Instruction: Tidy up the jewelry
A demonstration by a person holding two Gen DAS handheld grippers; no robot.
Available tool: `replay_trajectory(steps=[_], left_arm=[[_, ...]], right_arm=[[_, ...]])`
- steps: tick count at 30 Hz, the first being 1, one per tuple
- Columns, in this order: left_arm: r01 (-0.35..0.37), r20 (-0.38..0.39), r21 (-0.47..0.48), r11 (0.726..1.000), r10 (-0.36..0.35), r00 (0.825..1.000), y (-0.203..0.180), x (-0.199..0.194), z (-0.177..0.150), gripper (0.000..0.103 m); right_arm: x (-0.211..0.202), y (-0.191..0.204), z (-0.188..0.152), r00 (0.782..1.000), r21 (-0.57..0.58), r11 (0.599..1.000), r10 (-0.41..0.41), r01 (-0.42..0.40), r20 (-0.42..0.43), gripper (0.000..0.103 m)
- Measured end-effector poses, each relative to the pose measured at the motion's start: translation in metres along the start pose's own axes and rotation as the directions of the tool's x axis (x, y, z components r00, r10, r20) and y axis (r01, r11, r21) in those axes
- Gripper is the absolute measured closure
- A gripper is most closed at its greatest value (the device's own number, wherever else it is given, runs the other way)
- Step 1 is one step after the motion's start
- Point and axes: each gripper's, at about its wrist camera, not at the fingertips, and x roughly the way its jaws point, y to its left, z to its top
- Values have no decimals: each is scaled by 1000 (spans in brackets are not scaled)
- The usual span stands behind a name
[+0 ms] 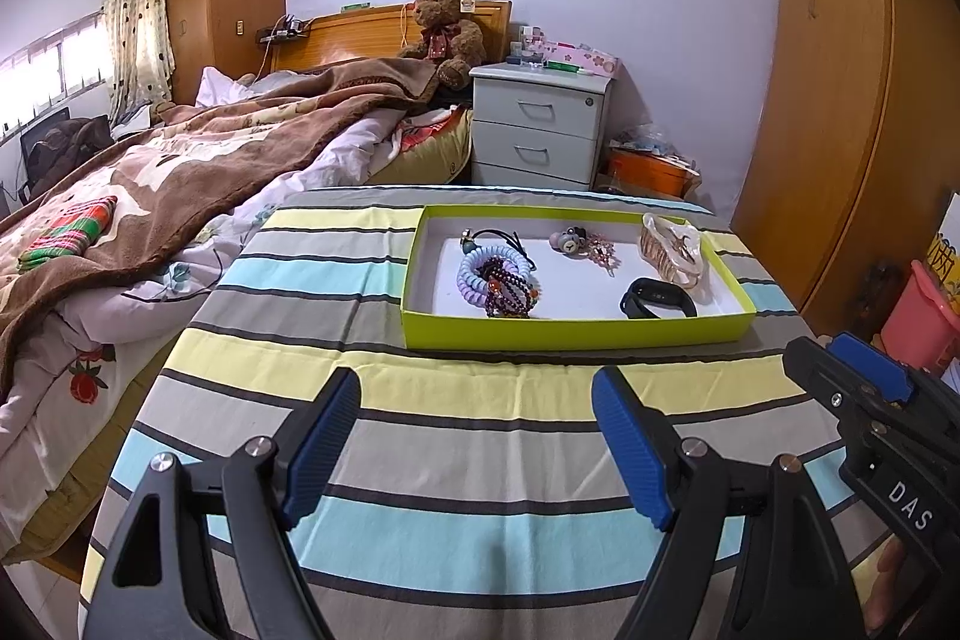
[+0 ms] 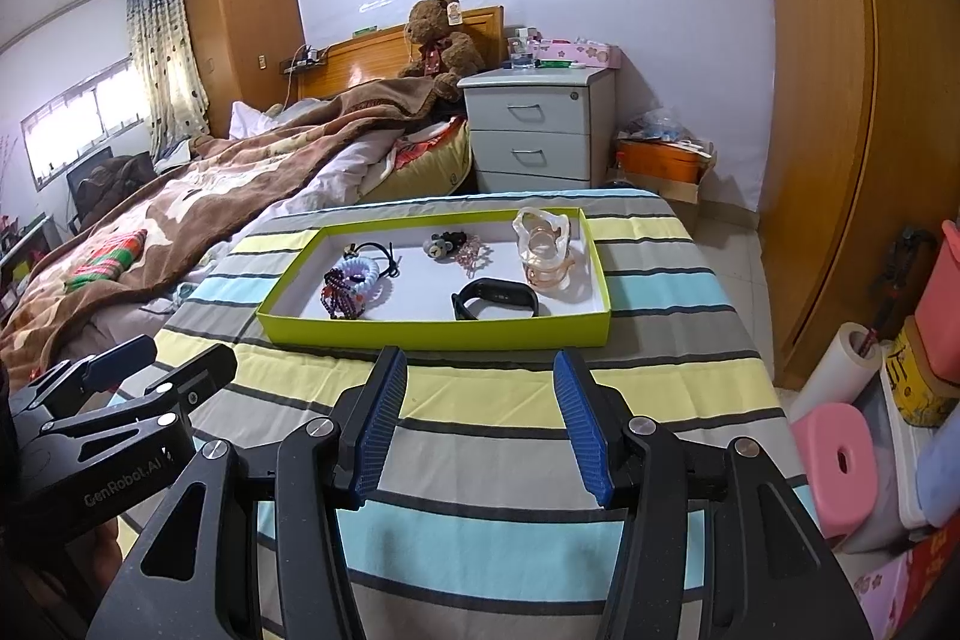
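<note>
A lime-green tray (image 1: 570, 331) (image 2: 432, 331) sits on the striped tablecloth (image 1: 456, 460). Inside lie a purple coil hair tie with beaded bracelets (image 1: 501, 277) (image 2: 354, 286), a black hair tie (image 1: 501, 237), a small bear hair clip (image 1: 569, 239) (image 2: 443, 244), a pink sparkly piece (image 1: 602, 250), a clear claw clip (image 1: 671, 247) (image 2: 545, 244) and a black fitness band (image 1: 657, 298) (image 2: 495, 299). My left gripper (image 1: 477, 388) is open and empty, short of the tray. My right gripper (image 2: 480, 370) is open and empty, just before the tray's near wall.
A bed with a brown blanket (image 1: 180, 172) lies left of the table. A grey nightstand (image 1: 540, 124) stands behind. A wooden wardrobe (image 2: 840, 100) is on the right, with a pink stool (image 2: 840, 466) and bins beside the table.
</note>
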Motion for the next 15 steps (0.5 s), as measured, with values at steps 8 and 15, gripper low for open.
replay_trajectory(steps=[8, 15], left_arm=[[-3, -20, -14, 1000, 3, 1000, 3, 1, 1, 20], [2, -8, -33, 999, -3, 1000, 6, -1, 1, 18]], right_arm=[[0, 0, 0, 1000, 0, 1000, -1, 1, 0, 51], [-2, -1, 0, 1000, 1, 1000, -1, 1, -1, 51]])
